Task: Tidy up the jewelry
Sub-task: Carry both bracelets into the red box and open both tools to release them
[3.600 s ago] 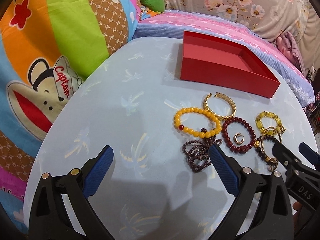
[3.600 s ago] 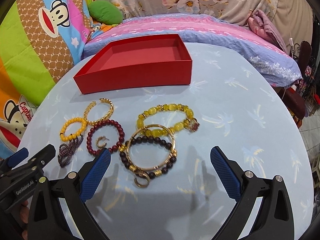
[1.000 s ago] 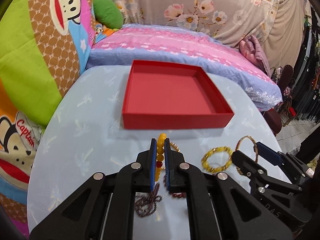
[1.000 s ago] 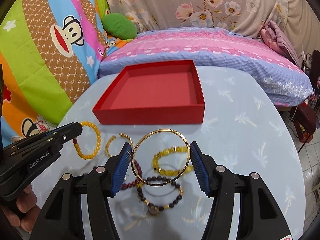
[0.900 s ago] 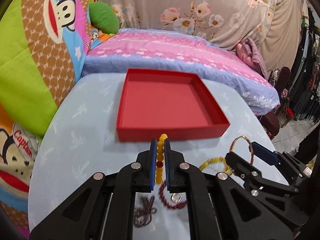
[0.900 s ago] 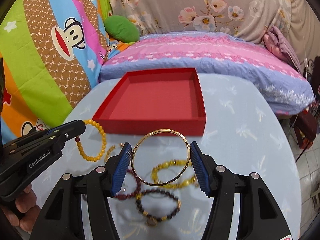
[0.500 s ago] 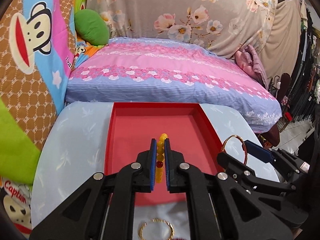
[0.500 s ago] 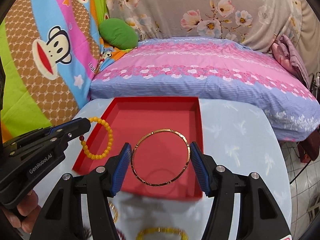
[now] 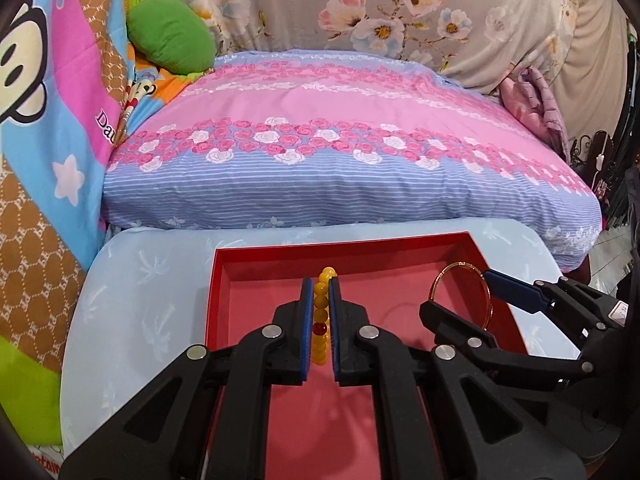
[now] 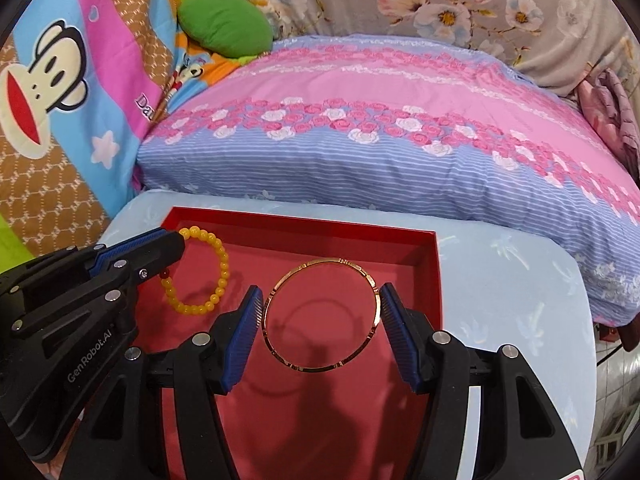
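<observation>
My left gripper (image 9: 320,284) is shut on a yellow bead bracelet (image 9: 320,312), held on edge over the red tray (image 9: 256,256). From the right wrist view the same yellow bead bracelet (image 10: 218,280) hangs as a loop from the left gripper (image 10: 168,240) above the tray's left part. My right gripper (image 10: 320,300) is shut on a thin gold bangle (image 10: 320,264), pinched across its width and held flat over the red tray (image 10: 438,280). In the left wrist view the gold bangle (image 9: 440,280) and the right gripper (image 9: 460,292) sit at the tray's right side.
The tray rests on a round table with a pale blue cloth (image 10: 512,280). Behind it lies a pink and blue floral pillow (image 9: 340,152), with a green cushion (image 9: 172,36) and a cartoon monkey blanket (image 10: 44,92) to the left. The other jewelry is out of view.
Both grippers have travelled forward with their bracelets, from above the table in front of the tray to above the tray's inside. The loose jewelry has dropped out of view.
</observation>
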Demonstrator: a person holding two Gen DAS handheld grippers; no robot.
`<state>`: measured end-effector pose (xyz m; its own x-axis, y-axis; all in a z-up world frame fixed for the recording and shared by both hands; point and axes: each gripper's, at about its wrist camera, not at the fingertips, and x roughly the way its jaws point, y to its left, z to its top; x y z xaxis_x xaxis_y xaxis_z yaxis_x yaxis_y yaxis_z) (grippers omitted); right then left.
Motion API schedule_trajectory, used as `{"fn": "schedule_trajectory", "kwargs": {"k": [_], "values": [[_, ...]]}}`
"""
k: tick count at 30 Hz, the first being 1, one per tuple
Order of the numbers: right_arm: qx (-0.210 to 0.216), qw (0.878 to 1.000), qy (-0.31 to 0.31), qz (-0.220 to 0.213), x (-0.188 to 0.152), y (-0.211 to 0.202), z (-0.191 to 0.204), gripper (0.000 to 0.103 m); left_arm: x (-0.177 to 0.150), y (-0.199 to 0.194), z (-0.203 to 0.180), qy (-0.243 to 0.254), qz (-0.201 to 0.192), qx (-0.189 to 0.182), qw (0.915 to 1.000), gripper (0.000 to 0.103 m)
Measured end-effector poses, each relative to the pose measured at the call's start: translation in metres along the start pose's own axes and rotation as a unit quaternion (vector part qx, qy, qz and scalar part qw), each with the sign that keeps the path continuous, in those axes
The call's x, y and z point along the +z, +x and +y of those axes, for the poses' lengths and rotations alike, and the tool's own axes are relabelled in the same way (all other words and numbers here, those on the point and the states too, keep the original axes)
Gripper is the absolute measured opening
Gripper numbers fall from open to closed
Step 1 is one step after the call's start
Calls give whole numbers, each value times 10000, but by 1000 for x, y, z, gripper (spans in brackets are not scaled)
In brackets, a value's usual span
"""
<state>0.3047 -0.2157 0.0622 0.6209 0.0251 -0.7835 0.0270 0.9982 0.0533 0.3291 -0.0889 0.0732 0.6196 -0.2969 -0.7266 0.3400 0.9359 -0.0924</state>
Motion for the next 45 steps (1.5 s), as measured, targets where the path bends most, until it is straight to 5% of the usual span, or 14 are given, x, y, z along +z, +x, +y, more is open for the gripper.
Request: {"fn": "schedule_trajectory", "kwargs": {"k": [10,16,39,45], "values": [[15,9990,156,418,5,38,-5,59,5,40,12,-92,341,145,9993,8],[-62,9985,309,452,3,40,-11,69,-3,49,22,-323,518,273,9978,37],[-470,9972,425,408,-46,3,-4,72,-37,25,12,-195,572,54,9982,38],[-636,9974,307,122,-51,-14,0,72,-39,14,9,-143,439,164,9988,41]]}}
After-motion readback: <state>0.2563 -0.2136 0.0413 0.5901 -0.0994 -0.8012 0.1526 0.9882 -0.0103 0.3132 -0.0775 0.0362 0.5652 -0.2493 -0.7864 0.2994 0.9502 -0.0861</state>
